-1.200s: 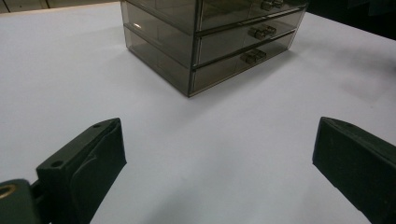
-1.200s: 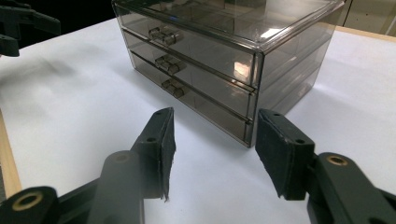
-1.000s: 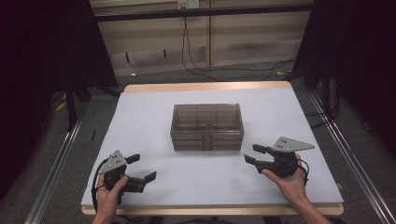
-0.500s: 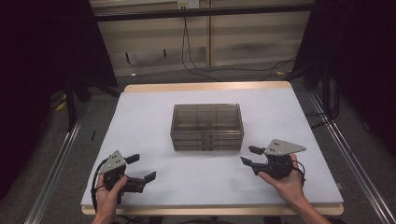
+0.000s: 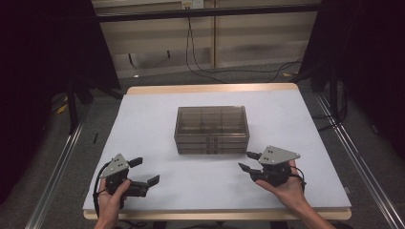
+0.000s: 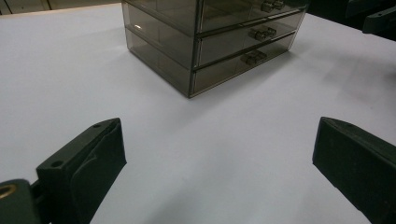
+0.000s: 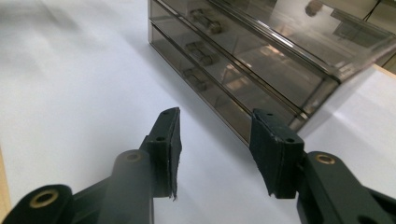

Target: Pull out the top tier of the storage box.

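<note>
A smoky see-through cabinet (image 5: 211,129) with three shut drawers stands in the middle of the white table (image 5: 153,109). My left gripper (image 5: 147,171) rests near the front left, open wide with nothing between its jaws; the left gripper view has the cabinet (image 6: 210,37) ahead and bare table between the jaws (image 6: 219,154). My right gripper (image 5: 246,161) hovers just off the cabinet's front right corner. Its jaws have just been closing and stand partly apart, with nothing between them (image 7: 215,140). They point at the drawer fronts (image 7: 261,56) from the side.
The table's wooden front edge (image 5: 215,214) lies close under both hands. Metal rails (image 5: 367,171) run along the table's sides, and cables (image 5: 224,71) trail across the floor behind it. The other gripper (image 6: 378,18) shows at the top right of the left gripper view.
My right gripper has slid left toward the cabinet's front right corner, and its jaws have narrowed. The left gripper has stayed where it was.
</note>
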### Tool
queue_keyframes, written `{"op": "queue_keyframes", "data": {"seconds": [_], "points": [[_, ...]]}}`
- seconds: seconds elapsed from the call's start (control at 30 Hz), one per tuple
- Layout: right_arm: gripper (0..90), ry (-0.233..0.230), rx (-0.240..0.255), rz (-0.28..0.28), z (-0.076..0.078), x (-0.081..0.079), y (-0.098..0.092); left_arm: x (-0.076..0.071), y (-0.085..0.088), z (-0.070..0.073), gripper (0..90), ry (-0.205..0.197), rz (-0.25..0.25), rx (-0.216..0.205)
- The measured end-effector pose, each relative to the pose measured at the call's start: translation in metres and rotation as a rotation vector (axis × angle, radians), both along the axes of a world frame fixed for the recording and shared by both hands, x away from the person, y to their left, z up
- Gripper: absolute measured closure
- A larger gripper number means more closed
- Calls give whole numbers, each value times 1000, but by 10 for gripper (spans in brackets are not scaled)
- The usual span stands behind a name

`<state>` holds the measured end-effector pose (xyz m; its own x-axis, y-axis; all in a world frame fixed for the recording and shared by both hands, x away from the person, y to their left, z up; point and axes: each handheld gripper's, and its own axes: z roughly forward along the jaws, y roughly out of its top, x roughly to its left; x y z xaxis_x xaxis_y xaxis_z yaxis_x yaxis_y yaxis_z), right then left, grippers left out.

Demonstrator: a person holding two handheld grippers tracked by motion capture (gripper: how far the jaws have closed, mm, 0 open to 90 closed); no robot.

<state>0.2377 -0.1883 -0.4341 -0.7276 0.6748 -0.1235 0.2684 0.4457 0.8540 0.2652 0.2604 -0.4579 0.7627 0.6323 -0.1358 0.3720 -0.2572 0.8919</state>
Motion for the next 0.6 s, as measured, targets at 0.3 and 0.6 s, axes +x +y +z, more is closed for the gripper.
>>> {"op": "queue_keyframes", "data": {"seconds": [0.3, 0.6], "points": [[562, -16, -34, 27, -1, 0, 15, 0, 0, -1, 25, 3, 1, 4], [608, -83, -103, 53, 1, 2, 34, 0, 1, 0, 25, 3, 7, 8]]}}
